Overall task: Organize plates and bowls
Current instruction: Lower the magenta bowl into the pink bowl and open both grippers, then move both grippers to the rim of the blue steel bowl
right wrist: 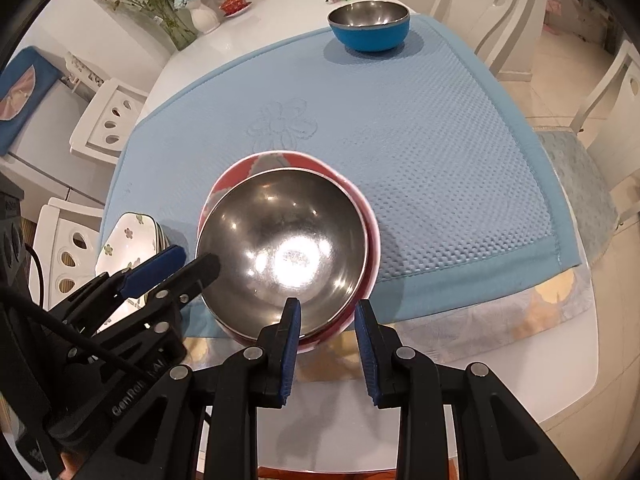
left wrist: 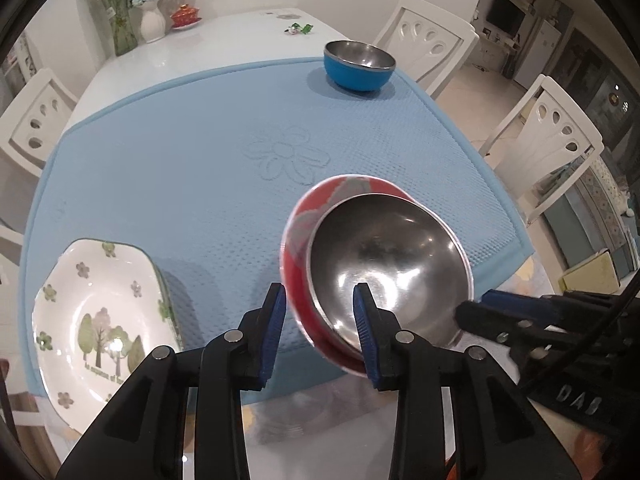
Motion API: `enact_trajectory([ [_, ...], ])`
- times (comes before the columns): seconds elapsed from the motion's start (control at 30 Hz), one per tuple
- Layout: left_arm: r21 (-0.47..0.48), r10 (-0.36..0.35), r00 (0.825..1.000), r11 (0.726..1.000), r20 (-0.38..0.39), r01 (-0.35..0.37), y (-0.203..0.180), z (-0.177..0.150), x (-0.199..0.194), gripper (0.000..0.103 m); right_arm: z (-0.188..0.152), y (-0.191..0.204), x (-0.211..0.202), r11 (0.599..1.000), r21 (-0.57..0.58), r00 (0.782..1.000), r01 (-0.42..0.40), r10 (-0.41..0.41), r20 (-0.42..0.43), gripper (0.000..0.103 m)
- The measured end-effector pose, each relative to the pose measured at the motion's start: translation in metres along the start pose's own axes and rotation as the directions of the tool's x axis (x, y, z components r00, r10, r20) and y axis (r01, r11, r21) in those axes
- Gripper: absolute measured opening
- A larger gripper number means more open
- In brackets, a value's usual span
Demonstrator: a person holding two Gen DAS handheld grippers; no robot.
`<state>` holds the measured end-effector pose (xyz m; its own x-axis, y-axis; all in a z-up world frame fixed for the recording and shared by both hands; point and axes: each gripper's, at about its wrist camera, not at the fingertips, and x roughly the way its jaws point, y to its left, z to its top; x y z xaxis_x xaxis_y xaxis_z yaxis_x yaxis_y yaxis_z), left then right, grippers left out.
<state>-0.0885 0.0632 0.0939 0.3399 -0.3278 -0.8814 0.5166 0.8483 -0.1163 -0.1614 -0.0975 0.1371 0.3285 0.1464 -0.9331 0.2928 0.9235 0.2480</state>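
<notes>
Standing by the table here: the red bowl (left wrist: 304, 248) with its steel lining sits at the near edge of the blue mat (left wrist: 192, 184), tipped a bit, and both claws are on its rim.

The left gripper (left wrist: 320, 320) straddles the near-left part of the rim, one pad outside the red wall and one inside the steel. There's a visible gap on the outer side, so I'd call it released, not pinching.

The right gripper (right wrist: 328, 336) straddles the near-right rim the same way. Its inner pad is against the steel, but the outer one looks clear of the red wall, so slack as well, though it's close.

The blue bowl (right wrist: 370, 26) is way off at the far edge of the mat, near its right corner. The flowery white dish (left wrist: 100, 320) is at the near left corner, just beside the left claw.

What matters next: the blue bowl lies straight ahead of both claws, across the whole mat. My guess is the bowls get nested, and the right hand has the shorter line.
</notes>
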Motion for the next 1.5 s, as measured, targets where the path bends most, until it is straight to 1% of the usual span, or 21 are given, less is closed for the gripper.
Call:
enact_trajectory([
  [0.13, -0.050, -0.011, 1.000, 0.999, -0.013, 0.010, 0.014, 0.000, 0.001, 0.032, 0.004, -0.003, -0.002, 1.000, 0.009, 1.000, -0.015, 0.015, -0.003, 0.028],
  [0.3, -0.085, -0.018, 1.000, 0.996, 0.005, 0.018, 0.022, 0.006, -0.004, 0.032, 0.011, -0.006, -0.005, 0.999, 0.002, 0.999, -0.044, 0.044, -0.013, 0.028],
  [0.4, -0.102, -0.021, 1.000, 0.995, 0.018, 0.023, 0.024, 0.013, -0.009, 0.032, 0.016, -0.004, -0.008, 0.998, -0.007, 0.998, -0.067, 0.067, -0.016, 0.028],
  [0.53, -0.126, -0.026, 0.999, 0.992, 0.042, 0.031, 0.029, 0.030, -0.016, 0.032, 0.027, -0.006, -0.015, 0.993, -0.001, 0.993, -0.115, 0.115, -0.008, 0.028],
  [0.6, -0.131, -0.025, 0.998, 0.991, 0.061, 0.032, 0.030, 0.041, -0.021, 0.032, 0.036, -0.010, -0.020, 0.991, 0.002, 0.991, -0.136, 0.136, 0.006, 0.030],
  [0.67, -0.129, -0.024, 0.996, 0.991, 0.087, 0.035, 0.032, 0.057, -0.026, 0.032, 0.044, -0.014, -0.023, 0.988, 0.014, 0.988, -0.152, 0.152, 0.007, 0.037],
  [0.77, -0.120, -0.023, 0.993, 0.992, 0.115, 0.037, 0.032, 0.080, -0.030, 0.032, 0.059, -0.026, -0.031, 0.983, 0.040, 0.984, -0.177, 0.176, 0.037, 0.044],
  [0.8, -0.115, -0.021, 0.992, 0.993, 0.122, 0.036, 0.031, 0.089, -0.030, 0.034, 0.063, -0.028, -0.033, 0.983, 0.042, 0.984, -0.176, 0.174, 0.048, 0.045],
  [0.83, -0.109, -0.020, 0.992, 0.993, 0.127, 0.034, 0.030, 0.100, -0.030, 0.040, 0.071, -0.034, -0.037, 0.984, 0.043, 0.984, -0.171, 0.168, 0.064, 0.048],
  [0.87, -0.105, -0.022, 0.991, 0.994, 0.131, 0.036, 0.029, 0.109, -0.030, 0.050, 0.076, -0.036, -0.039, 0.985, 0.044, 0.984, -0.167, 0.164, 0.072, 0.050],
  [0.9, -0.100, -0.028, 0.990, 0.994, 0.139, 0.042, 0.027, 0.118, -0.029, 0.056, 0.083, -0.039, -0.040, 0.985, 0.047, 0.984, -0.165, 0.161, 0.081, 0.050],
  [0.93, -0.094, -0.038, 0.987, 0.994, 0.159, 0.054, 0.025, 0.130, -0.028, 0.068, 0.093, -0.044, -0.040, 0.985, 0.053, 0.983, -0.163, 0.158, 0.089, 0.051],
  [0.97, -0.090, -0.052, 0.982, 0.994, 0.179, 0.069, 0.023, 0.141, -0.028, 0.071, 0.101, -0.046, -0.039, 0.985, 0.057, 0.984, -0.160, 0.155, 0.091, 0.052],
  [1.07, -0.072, -0.088, 0.981, 0.992, 0.174, 0.101, 0.019, 0.174, -0.016, 0.071, 0.129, -0.058, -0.033, 0.985, 0.080, 0.985, -0.154, 0.147, 0.092, 0.052],
  [1.2, -0.062, -0.099, 0.984, 0.992, 0.149, 0.109, 0.011, 0.212, 0.007, 0.071, 0.165, -0.076, -0.026, 0.978, 0.129, 0.980, -0.165, 0.147, 0.133, 0.052],
  [1.3, -0.059, -0.116, 0.985, 0.991, 0.129, 0.124, 0.008, 0.231, 0.024, 0.071, 0.186, -0.090, -0.017, 0.972, 0.170, 0.978, -0.164, 0.138, 0.156, 0.052],
  [1.37, -0.073, -0.124, 0.986, 0.988, 0.111, 0.133, 0.007, 0.245, 0.042, 0.071, 0.198, -0.099, -0.009, 0.968, 0.195, 0.978, -0.157, 0.125, 0.165, 0.052],
  [1.5, -0.132, -0.199, 0.979, 0.970, 0.032, 0.202, 0.011, 0.268, 0.089, 0.070, 0.231, -0.115, 0.019, 0.964, 0.229, 0.981, -0.138, 0.101, 0.165, 0.052],
])
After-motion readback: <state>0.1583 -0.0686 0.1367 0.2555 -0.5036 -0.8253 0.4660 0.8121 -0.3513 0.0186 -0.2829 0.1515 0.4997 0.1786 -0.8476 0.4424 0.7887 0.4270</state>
